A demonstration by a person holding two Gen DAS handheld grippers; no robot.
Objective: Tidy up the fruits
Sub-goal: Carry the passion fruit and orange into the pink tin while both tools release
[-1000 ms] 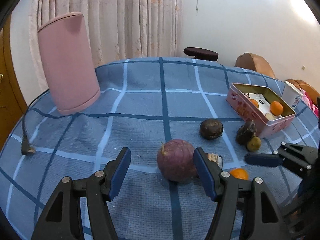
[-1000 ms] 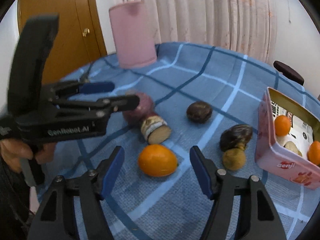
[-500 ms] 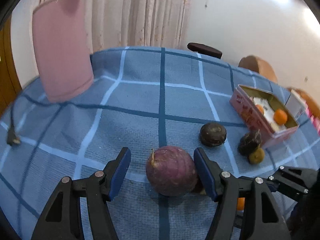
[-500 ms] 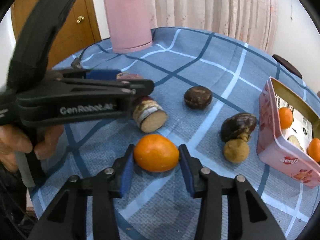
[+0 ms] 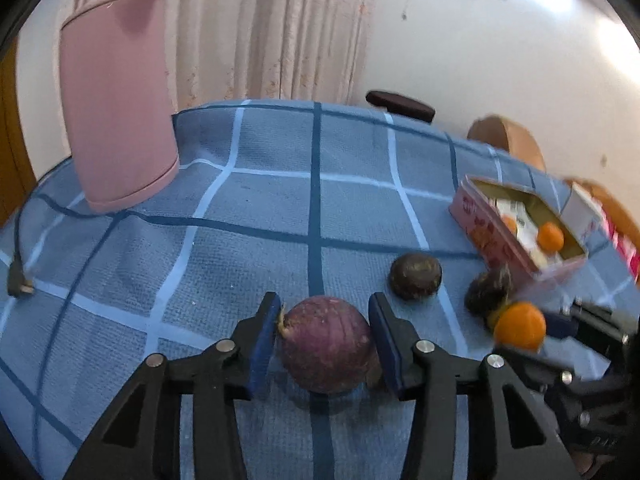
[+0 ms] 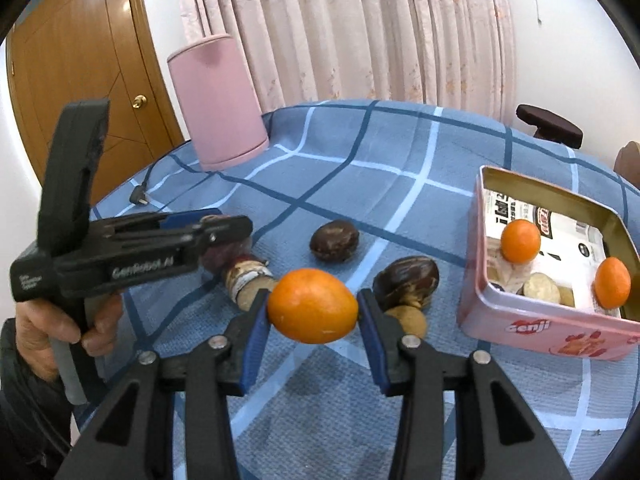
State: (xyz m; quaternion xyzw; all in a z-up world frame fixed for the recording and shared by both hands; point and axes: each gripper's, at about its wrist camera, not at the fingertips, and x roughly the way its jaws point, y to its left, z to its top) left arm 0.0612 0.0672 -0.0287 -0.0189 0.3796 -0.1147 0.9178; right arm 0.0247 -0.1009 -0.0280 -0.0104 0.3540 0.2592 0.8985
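Observation:
My left gripper [image 5: 322, 342] is shut on a round purple fruit [image 5: 326, 344] that rests on the blue checked tablecloth [image 5: 248, 216]. My right gripper [image 6: 312, 314] is shut on an orange [image 6: 312, 306] and holds it above the cloth; the orange also shows in the left wrist view [image 5: 520, 326]. A pink tin [image 6: 532, 320] at the right holds two oranges [image 6: 520, 240] and pale round pieces. A dark round fruit [image 6: 335, 241], a dark brown fruit [image 6: 406, 282], a small tan fruit [image 6: 410, 318] and a cut root piece [image 6: 250, 280] lie on the cloth.
A tall pink cylinder [image 5: 116, 100] stands at the back left. A black cable with a plug [image 5: 18, 280] lies at the left edge. A dark stool [image 5: 400, 104] and wooden chairs [image 5: 506, 142] stand beyond the table. A curtain hangs behind.
My left gripper has closed on the purple fruit. My right gripper has lifted the orange off the cloth and moved it toward the tin.

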